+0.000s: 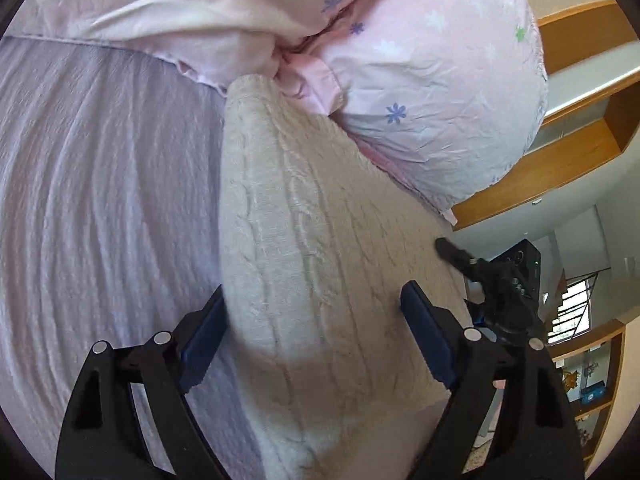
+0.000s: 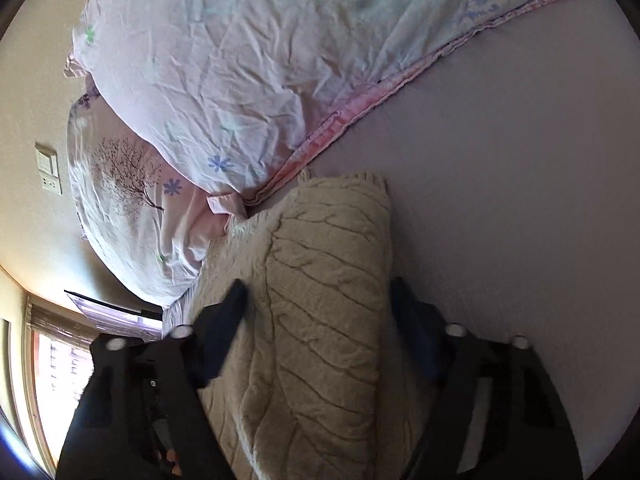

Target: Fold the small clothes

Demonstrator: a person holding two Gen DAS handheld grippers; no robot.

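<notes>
Chunky cream cable-knit garment (image 1: 320, 248) on the lilac bedsheet (image 1: 100, 184) beside floral pillows (image 1: 432, 92) looks soft, floppy, probably grippy, so the wide-open left gripper (image 1: 312, 336) and right gripper (image 2: 316, 320) straddling it should pinch the thick folded edge.

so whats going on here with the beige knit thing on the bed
A person with a handheld gripper in each hand is folding a cream cable-knit garment on a bed with a lilac sheet. Both the left gripper and right gripper are open, fingers straddling the folded knit without pinching it. The garment's far end lies close to the pink floral pillows.
</notes>
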